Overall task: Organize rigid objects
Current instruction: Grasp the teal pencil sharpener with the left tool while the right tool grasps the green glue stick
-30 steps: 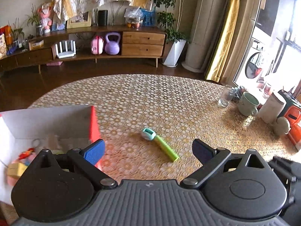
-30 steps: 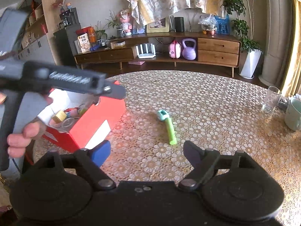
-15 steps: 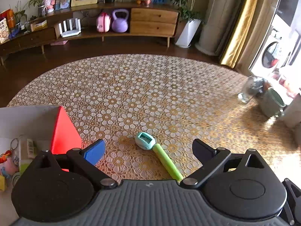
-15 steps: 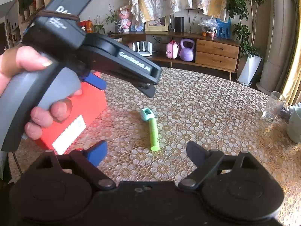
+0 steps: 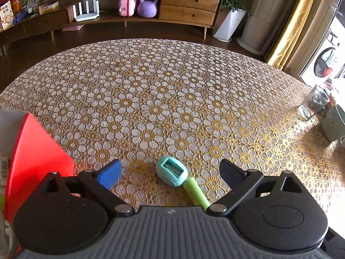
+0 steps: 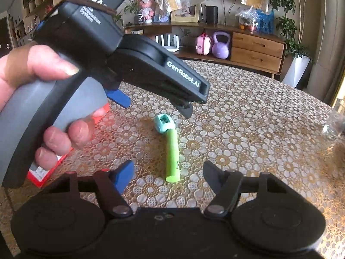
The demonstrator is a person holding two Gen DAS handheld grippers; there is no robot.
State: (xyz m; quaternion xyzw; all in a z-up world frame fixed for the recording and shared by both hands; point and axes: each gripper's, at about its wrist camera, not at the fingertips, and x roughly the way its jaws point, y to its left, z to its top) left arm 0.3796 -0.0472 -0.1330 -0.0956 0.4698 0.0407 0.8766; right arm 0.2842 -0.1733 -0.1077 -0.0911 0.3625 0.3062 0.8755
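A teal pencil sharpener (image 5: 171, 171) lies on the flower-patterned table, touching a lime-green stick (image 5: 195, 192). Both also show in the right wrist view, the sharpener (image 6: 163, 123) and the stick (image 6: 173, 155). My left gripper (image 5: 170, 172) is open and hangs just above the sharpener, which sits between its fingers. In the right wrist view the left gripper (image 6: 158, 105) is above the sharpener, held by a hand. My right gripper (image 6: 168, 176) is open and empty, a little short of the stick's near end. A red box (image 5: 32, 155) stands at the left.
A drinking glass (image 5: 312, 103) and a pale green mug (image 5: 334, 125) stand at the table's right edge. The red box's corner (image 6: 43, 172) shows under the hand in the right wrist view. A wooden sideboard (image 5: 129, 10) is beyond the table.
My left gripper has moved forward and down over the sharpener, away from the red box. My right gripper has moved closer to the green stick. Both stay open.
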